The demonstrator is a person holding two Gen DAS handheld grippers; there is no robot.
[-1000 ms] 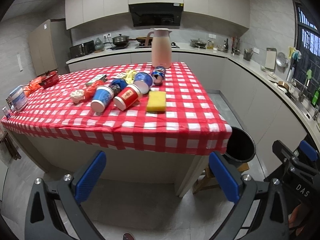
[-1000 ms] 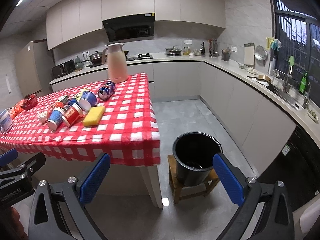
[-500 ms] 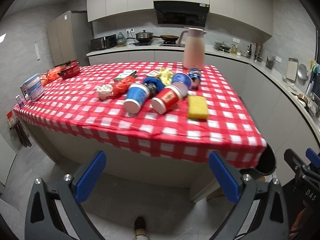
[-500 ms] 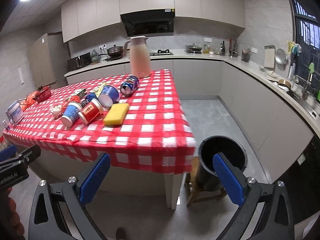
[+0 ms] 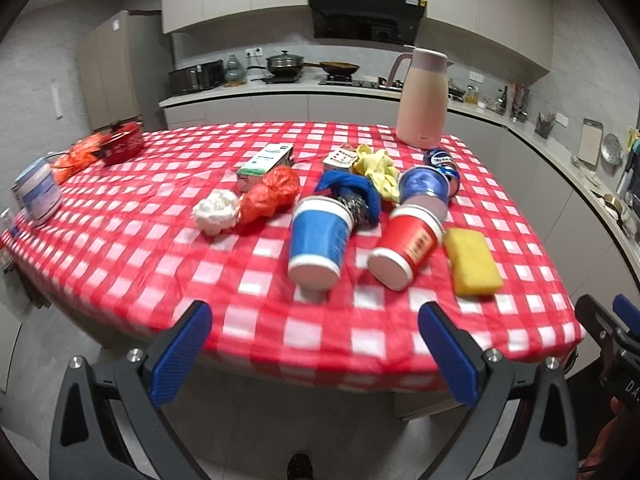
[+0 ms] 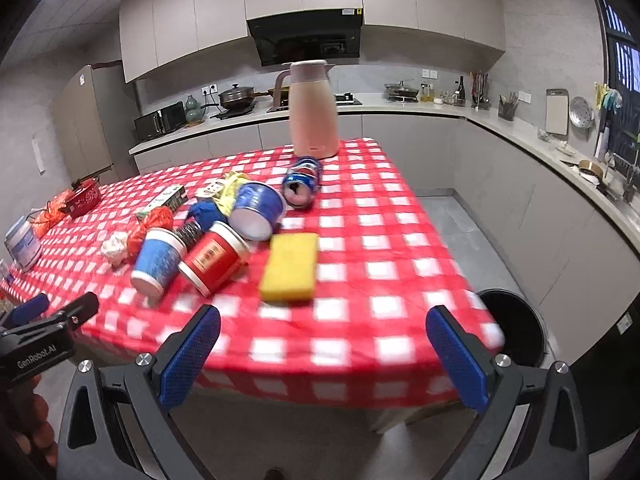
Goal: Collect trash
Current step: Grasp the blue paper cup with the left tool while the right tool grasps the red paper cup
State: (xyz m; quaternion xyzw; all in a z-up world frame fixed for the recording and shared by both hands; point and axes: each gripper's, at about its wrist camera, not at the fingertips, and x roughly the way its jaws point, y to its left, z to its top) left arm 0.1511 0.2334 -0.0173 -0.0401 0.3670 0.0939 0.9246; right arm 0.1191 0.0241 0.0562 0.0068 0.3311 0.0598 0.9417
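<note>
Trash lies on the red checked table (image 5: 120, 264): a blue paper cup (image 5: 318, 242) on its side, a red cup (image 5: 408, 248), a blue bowl (image 5: 424, 188), a crushed can (image 6: 302, 182), a white paper wad (image 5: 216, 212), an orange bag (image 5: 270, 196), a carton (image 5: 264, 164) and a yellow sponge (image 5: 472, 260). The black bin (image 6: 516, 332) stands right of the table. My left gripper (image 5: 314, 354) is open and empty before the table's near edge. My right gripper (image 6: 324, 354) is open and empty at the near right edge.
A pink thermos jug (image 5: 422, 100) stands at the table's far end. A white tub (image 5: 38, 192) and a red pot (image 5: 120, 146) sit at the left. Kitchen counters (image 6: 560, 152) run along the back and right walls.
Both grippers have risen and moved in toward the table, so the trash looks larger and closer. The bin has slid toward the right edge of the right wrist view. Both stay open.
</note>
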